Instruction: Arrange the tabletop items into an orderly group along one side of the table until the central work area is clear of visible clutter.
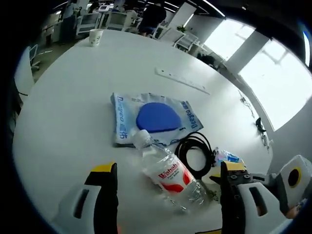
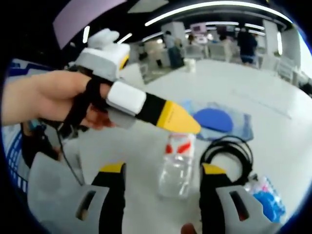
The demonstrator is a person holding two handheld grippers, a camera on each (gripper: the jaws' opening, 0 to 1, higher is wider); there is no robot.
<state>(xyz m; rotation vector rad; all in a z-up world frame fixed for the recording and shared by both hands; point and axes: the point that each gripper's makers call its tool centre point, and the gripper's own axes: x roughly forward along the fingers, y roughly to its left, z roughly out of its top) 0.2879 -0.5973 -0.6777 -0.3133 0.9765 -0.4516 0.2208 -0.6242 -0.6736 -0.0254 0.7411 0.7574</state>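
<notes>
My left gripper (image 1: pixel 168 195) hangs with jaws apart above the bottle (image 1: pixel 168 171), which lies on its side on the table (image 1: pixel 73 107), cap toward the far edge. My right gripper (image 2: pixel 163 195) is also spread wide, the bottle (image 2: pixel 176 165) lying between its jaws. My hand (image 2: pixel 48 100) holds the left gripper across that view. Beside the bottle sits a coiled cable (image 1: pixel 196 153); beyond it, a blue-disc packet (image 1: pixel 153 119). A small blue pack (image 2: pixel 268 197), blurred, lies nearby. A cup (image 1: pixel 95 36) stands at the far edge.

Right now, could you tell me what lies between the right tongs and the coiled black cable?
In the right gripper view, bare white table lies between the open right tongs and the black cable; the water bottle lies between the jaws.
</notes>
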